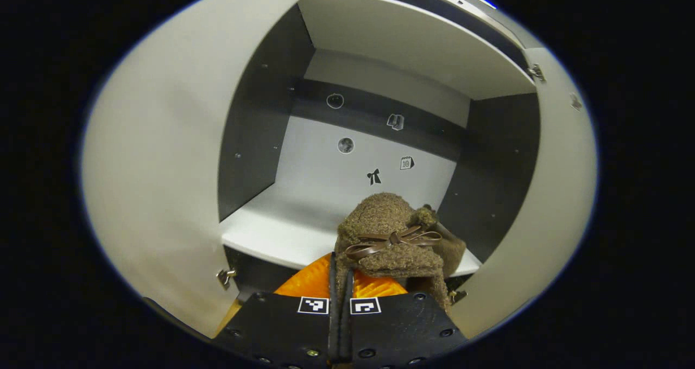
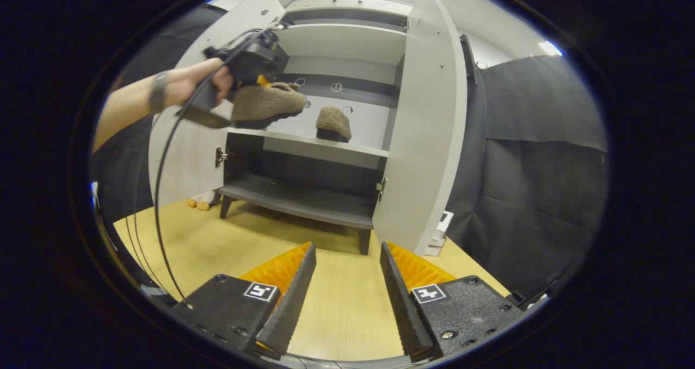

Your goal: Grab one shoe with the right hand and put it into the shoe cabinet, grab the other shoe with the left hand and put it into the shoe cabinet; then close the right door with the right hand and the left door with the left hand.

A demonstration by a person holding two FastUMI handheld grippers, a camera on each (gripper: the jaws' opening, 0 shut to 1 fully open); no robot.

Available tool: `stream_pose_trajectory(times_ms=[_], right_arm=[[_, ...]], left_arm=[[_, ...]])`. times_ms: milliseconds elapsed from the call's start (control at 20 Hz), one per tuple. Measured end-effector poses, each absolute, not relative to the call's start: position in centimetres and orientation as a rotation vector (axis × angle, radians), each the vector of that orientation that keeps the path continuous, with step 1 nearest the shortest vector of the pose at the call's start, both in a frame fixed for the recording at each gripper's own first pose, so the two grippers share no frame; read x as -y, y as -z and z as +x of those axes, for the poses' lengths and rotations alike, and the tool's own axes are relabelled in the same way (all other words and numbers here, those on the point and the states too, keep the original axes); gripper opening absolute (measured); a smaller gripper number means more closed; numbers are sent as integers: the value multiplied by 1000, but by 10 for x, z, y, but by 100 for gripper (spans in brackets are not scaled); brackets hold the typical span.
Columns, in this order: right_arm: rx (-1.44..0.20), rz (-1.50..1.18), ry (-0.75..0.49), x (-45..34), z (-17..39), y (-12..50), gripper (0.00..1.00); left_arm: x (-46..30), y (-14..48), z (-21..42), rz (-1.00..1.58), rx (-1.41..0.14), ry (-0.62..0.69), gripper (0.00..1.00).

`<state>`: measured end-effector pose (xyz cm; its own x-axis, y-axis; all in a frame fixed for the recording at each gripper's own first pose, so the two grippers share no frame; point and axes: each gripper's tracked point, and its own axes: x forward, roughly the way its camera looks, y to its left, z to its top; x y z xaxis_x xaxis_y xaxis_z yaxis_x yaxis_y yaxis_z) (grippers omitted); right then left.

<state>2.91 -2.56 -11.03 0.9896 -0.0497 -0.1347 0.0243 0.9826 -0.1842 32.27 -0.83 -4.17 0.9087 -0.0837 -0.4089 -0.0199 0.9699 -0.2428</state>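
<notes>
My left gripper (image 1: 341, 309) is pinched nearly shut on the heel edge of the second shoe (image 1: 391, 239), a fuzzy brown slipper with a thin leather-like bow across its top; I hold it by the rim so the sole hangs free and the toe leads into the cabinet (image 1: 380, 43). The slipper is in the air at the front lip of the upper shelf (image 1: 271, 233), not yet set down as far as I can judge. From the right gripper view I see my left hand (image 2: 201, 84) carrying that slipper (image 2: 266, 106) in front of the left door (image 2: 184, 157), while the first shoe (image 2: 333, 123) already sits toe-out on the shelf, toward the right, leaving room beside it. My right gripper (image 2: 345, 287) is wide open and holds nothing, hanging low over the pale wooden floor (image 2: 336, 315), well back from the right door (image 2: 429, 119). Both doors stand open, flat smooth white panels on small metal hinges; the cabinet's inner walls are dark and matte, and small stickers dot its back panel.
</notes>
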Motion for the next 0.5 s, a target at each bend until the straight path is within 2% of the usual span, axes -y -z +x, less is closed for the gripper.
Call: stream_pose_trajectory(times_ms=[200,350,500], right_arm=[[-133,-176,46,29,23,105,76],[-137,-160,69,34,18,106,76],[-147,-146,86,41,18,110,76]], left_arm=[[13,85,415,-215,-595,-29,0],[10,109,420,-168,-701,-56,0],[9,113,427,-182,-735,-71,0]])
